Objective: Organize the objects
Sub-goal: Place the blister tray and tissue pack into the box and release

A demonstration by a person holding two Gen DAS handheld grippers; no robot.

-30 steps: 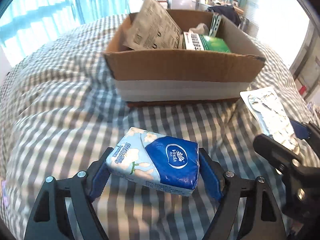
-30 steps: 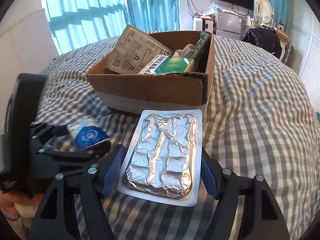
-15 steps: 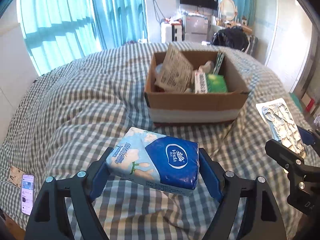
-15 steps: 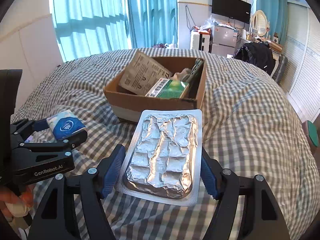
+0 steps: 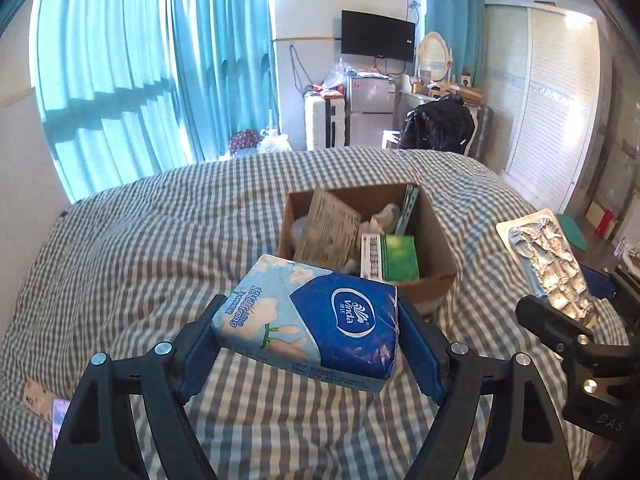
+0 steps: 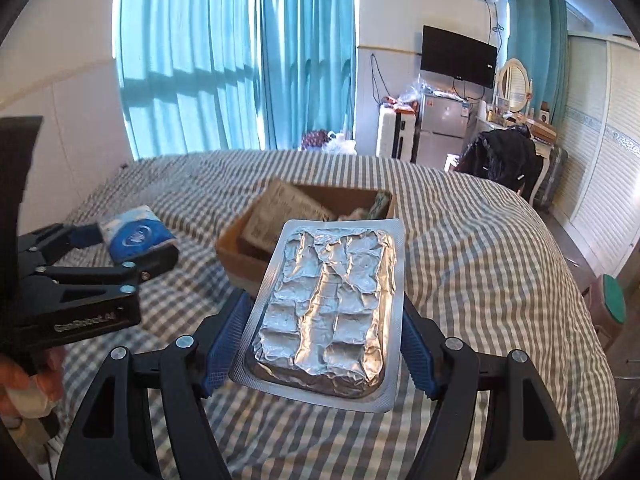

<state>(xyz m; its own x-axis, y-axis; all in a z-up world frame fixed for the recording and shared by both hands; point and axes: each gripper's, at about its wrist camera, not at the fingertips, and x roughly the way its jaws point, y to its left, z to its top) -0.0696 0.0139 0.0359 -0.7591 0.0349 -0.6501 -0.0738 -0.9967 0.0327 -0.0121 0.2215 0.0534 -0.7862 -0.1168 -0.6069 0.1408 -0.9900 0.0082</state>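
My left gripper (image 5: 310, 328) is shut on a blue Vinda tissue pack (image 5: 312, 318) and holds it in the air above the checked bed. My right gripper (image 6: 324, 320) is shut on a silver foil blister pack (image 6: 326, 304), also held in the air. An open cardboard box (image 5: 434, 236) sits on the bed ahead of both grippers; it holds a grey printed pouch (image 5: 328, 228), a green-and-white box (image 5: 394, 258) and other items. The right gripper with the blister pack shows at the right of the left wrist view (image 5: 556, 264). The left gripper with the tissue pack shows at the left of the right wrist view (image 6: 136, 236).
The bed has a grey-and-white checked cover (image 5: 152, 248). A phone (image 5: 58, 420) lies at its near left edge. Teal curtains (image 5: 140, 80), a small fridge (image 5: 370, 112), a chair with a black garment (image 5: 436, 126) and a white wardrobe (image 5: 552, 112) stand beyond the bed.
Both grippers have risen and pulled back from the box, each still holding its item. The box now looks smaller and lower, and more of the room shows.
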